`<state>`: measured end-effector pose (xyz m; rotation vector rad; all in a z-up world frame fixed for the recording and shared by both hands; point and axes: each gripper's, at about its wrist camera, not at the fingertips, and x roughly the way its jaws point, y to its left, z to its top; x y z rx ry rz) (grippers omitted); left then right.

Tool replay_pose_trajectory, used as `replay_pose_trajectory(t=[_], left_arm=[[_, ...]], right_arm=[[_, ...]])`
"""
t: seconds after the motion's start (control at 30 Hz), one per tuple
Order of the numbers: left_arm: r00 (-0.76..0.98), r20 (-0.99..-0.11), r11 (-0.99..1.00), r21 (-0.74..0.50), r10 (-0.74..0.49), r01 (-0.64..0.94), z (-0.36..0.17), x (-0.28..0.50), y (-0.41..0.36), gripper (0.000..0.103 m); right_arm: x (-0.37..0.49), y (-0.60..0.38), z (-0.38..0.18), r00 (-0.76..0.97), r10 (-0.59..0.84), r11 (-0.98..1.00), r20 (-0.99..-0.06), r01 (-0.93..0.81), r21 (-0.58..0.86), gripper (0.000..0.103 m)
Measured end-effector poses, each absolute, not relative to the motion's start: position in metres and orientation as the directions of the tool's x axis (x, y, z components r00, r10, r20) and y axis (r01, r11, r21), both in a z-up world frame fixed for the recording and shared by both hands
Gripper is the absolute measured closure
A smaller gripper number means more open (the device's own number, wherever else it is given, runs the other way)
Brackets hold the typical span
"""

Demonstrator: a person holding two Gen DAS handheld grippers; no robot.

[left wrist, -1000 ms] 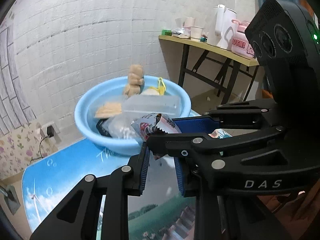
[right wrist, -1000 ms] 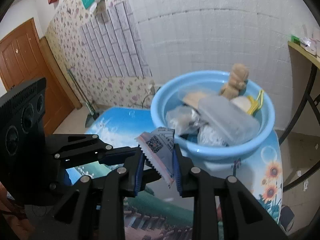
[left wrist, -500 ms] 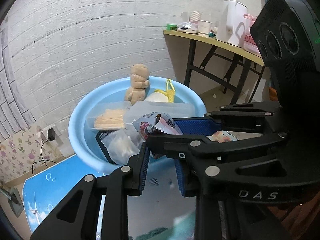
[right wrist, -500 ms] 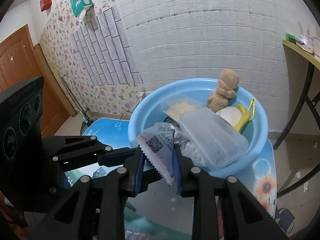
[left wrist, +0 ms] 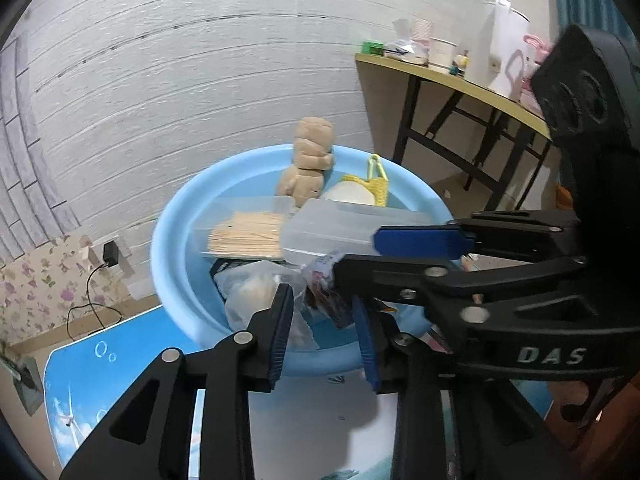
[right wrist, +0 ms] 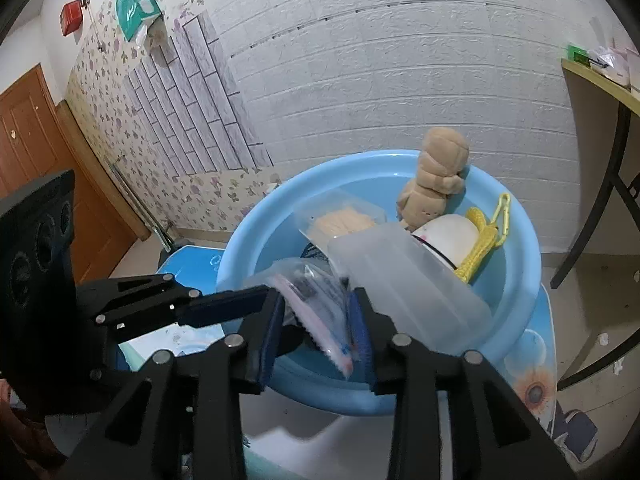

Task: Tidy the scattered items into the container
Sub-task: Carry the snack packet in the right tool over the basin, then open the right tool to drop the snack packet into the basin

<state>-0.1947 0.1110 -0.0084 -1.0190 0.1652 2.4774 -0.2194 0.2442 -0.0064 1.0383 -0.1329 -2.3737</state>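
A low table with a printed top, sky blue with bubbles, a wind turbine and a sunflower, stands against a white brick-patterned wall. A light blue basin sits directly on it, near the wall. In front of the basin the tabletop shows a pale, whitish patch.

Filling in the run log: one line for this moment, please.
left gripper open, empty | right gripper at light-blue plastic basin, printed foil snack packet between jaws, grip unclear
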Motion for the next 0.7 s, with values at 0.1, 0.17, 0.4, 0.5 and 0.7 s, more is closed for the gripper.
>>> replay_pose_trajectory(t=[0.1,0.17,0.4,0.5,0.7], left_arm=[[-0.635,-0.689,-0.904,-0.069,0.349,-0.422,-0.005,-0.195,0.104,0.07],[-0.647,-0.685,-0.917,-0.076,0.334,-0.392,-0.002,-0.194,0.099,0.055],[-0.686,-0.666,-0.944,-0.083,0.292,-0.32,0.012,-0.183,0.084,0.032],[-0.705,-0.664,-0.957,-0.061,0.251,-0.284,0.017,-0.175,0.079,0.02],[-0.715,-0.674,-0.972,-0.022,0.186,-0.232,0.026,-0.161,0.075,0.014]], right_arm=[[-0.215,0.244,-0.001,-0.571,-0.504,-0.855,-0.648,0.436,0.281,0.063],[-0.213,0.244,0.002,-0.579,-0.496,-0.86,-0.648,0.43,0.274,0.062],[-0.201,0.246,0.016,-0.615,-0.464,-0.88,-0.638,0.406,0.248,0.053],[-0.194,0.248,0.021,-0.63,-0.455,-0.885,-0.629,0.395,0.245,0.048],[-0.179,0.246,0.032,-0.672,-0.39,-0.914,-0.629,0.362,0.181,0.04]])
